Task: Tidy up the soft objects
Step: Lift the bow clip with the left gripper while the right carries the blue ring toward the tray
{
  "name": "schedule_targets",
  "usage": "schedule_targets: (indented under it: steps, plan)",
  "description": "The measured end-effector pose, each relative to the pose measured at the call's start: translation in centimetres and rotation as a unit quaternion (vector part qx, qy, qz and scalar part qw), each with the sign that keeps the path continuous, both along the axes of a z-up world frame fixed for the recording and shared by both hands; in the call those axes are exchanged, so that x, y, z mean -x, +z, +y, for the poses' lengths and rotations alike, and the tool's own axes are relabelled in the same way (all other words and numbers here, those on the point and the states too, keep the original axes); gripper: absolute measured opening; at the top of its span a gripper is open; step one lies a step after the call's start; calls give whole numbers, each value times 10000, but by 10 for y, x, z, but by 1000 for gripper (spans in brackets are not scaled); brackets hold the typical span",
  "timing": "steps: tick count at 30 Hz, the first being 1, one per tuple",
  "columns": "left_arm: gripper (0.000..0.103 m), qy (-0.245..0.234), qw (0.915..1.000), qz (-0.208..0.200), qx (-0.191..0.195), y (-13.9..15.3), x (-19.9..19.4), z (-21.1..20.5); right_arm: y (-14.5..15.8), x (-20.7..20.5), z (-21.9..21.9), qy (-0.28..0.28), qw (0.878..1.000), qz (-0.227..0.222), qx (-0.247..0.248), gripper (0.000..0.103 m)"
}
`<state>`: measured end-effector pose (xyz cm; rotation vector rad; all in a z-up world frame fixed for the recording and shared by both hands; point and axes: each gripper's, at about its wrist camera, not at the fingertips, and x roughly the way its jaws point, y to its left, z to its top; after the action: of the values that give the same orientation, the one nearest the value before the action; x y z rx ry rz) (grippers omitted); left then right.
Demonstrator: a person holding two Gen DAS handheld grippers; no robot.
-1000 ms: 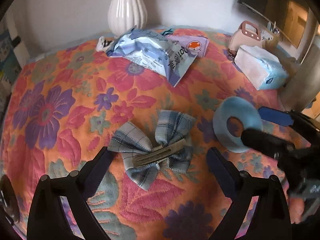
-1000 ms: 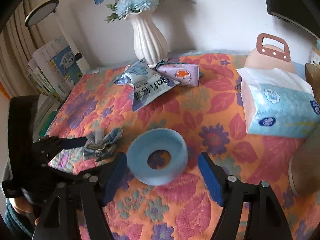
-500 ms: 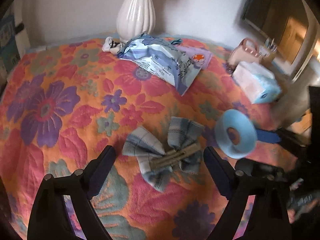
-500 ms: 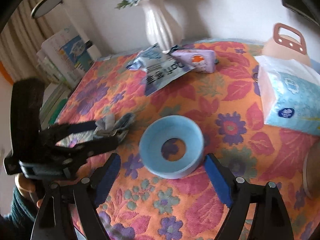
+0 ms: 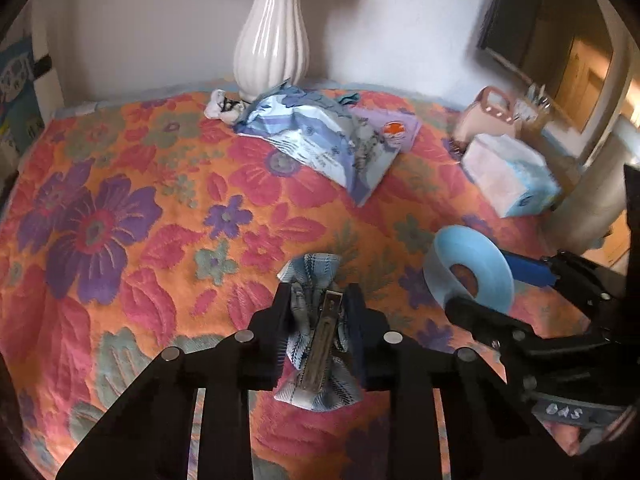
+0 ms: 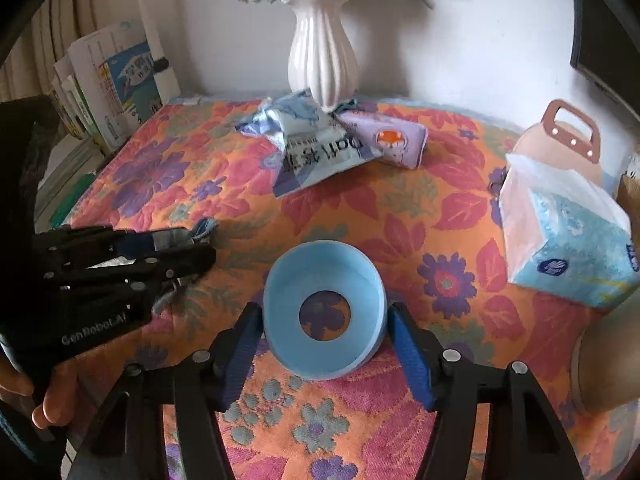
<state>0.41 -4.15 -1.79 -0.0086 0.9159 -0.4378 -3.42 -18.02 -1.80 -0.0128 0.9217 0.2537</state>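
My left gripper (image 5: 320,320) is shut on a blue plaid hair bow (image 5: 316,344) with a metal clip and holds it just above the floral cloth; it also shows in the right wrist view (image 6: 192,252). My right gripper (image 6: 324,320) is shut on a light blue ring (image 6: 324,312), tilted up off the cloth; the ring shows in the left wrist view (image 5: 468,272) too. A blue-white wipes pack (image 6: 316,152) and a purple pouch (image 6: 388,140) lie by the vase.
A white vase (image 6: 322,60) with flowers stands at the back. A tissue pack (image 6: 564,232) and a pink bag (image 6: 560,136) sit at the right. Books (image 6: 104,92) stand at the left. A small white sock (image 5: 222,106) lies near the vase.
My left gripper closed on the hair bow and lifted it. My right gripper closed on the blue ring and tilted it up.
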Motion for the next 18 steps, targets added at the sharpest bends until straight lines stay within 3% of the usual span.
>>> schedule_targets:
  steps: [7,10,12,18]
  plan:
    - [23,-438,9983,-96,375,13,28,-27,8,27,-31,-458,9976,155,-496,63]
    - [23,-774,9958,-158,463,21,42,-50,5,38,-51,-666,9944,587,-569,63]
    - [23,-1030,9930,-201,541,26,49,-65,7,52,-71,-796,9902,746,-876,63]
    - [23,-1842,9787,-447,792,52,68,-125,33,93,-124,-1313,9857,465,-948,63]
